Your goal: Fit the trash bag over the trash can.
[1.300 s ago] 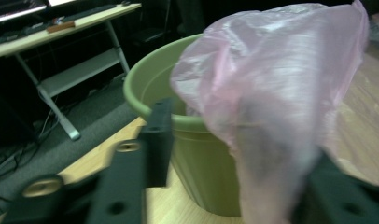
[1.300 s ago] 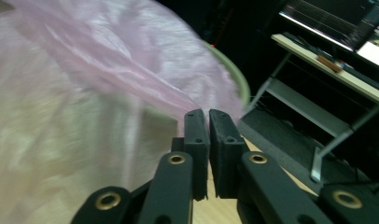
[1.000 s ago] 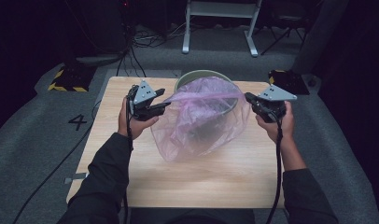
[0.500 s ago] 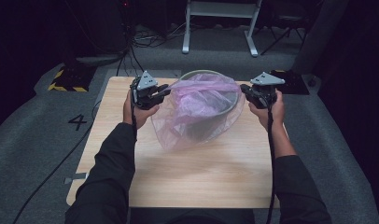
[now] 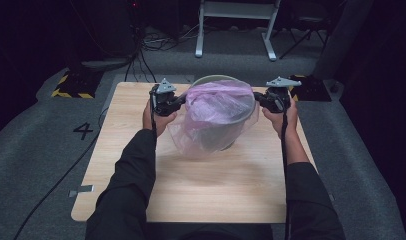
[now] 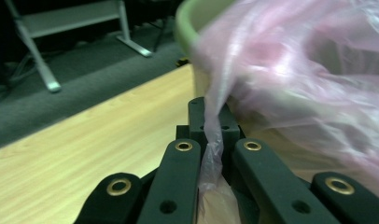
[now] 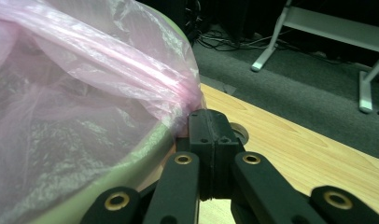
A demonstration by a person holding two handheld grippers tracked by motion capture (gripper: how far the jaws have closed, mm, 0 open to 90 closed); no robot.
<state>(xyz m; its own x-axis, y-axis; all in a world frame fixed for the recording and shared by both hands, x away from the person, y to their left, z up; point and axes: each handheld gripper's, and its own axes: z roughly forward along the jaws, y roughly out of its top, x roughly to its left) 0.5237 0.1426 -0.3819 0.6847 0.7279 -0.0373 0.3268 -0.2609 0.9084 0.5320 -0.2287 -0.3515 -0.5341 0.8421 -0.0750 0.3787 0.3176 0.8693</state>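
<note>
Pink see-through plastic bag (image 5: 218, 112) is pinched shut-tight by left tongs (image 5: 177, 102) and right tongs (image 5: 260, 98), its mouth stretched wide to line the pale green round bin (image 5: 217, 79).

One readable mark: a dark digit "4" (image 5: 84, 131) on the grey floor mat (image 5: 36, 150), left of the table (image 5: 216, 190) in the high view. Yellow-black hazard stripes (image 5: 70, 93) edge a dark box on the floor beyond the table's left corner, stripes only, no words. Nothing legible on anything else, in the high view or either gripper view.
</note>
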